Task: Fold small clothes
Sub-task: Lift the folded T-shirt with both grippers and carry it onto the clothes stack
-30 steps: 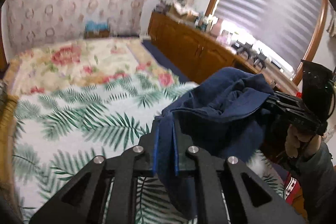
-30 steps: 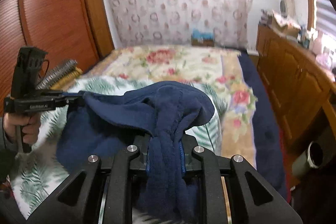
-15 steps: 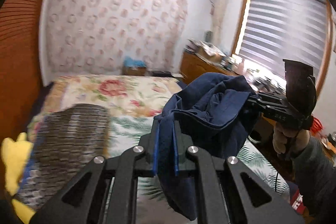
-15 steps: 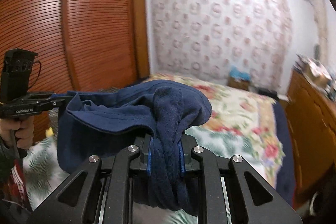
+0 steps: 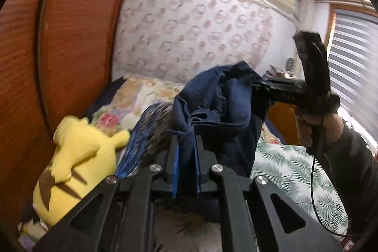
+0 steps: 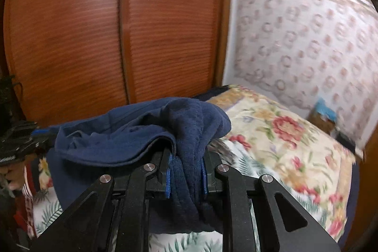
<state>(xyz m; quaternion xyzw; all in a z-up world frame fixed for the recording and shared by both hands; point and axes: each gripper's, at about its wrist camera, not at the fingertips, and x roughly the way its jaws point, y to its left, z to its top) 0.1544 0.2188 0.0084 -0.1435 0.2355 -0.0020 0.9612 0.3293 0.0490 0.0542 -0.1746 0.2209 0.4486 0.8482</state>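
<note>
A navy blue garment (image 5: 224, 108) hangs in the air above the bed, stretched between both grippers. My left gripper (image 5: 186, 157) is shut on one bunched edge of it. My right gripper (image 6: 185, 169) is shut on a thick fold of the same garment (image 6: 141, 134). In the left wrist view the right gripper (image 5: 262, 89) shows at the right, hand-held, clamping the cloth's far end. In the right wrist view the left gripper (image 6: 40, 134) is at the far left edge, partly hidden by the cloth.
A bed with a palm-leaf cover (image 5: 295, 171) and a floral blanket (image 6: 283, 134) lies below. A yellow plush toy (image 5: 73, 157) and a dark striped pillow (image 5: 146, 129) sit at the bed's left. A wooden wardrobe (image 6: 118, 39) stands close behind. A cabinet and blinds are at right.
Both grippers have swung to the left and upward with the garment held between them. The views now face the wardrobe and plush toy instead of the bed's middle.
</note>
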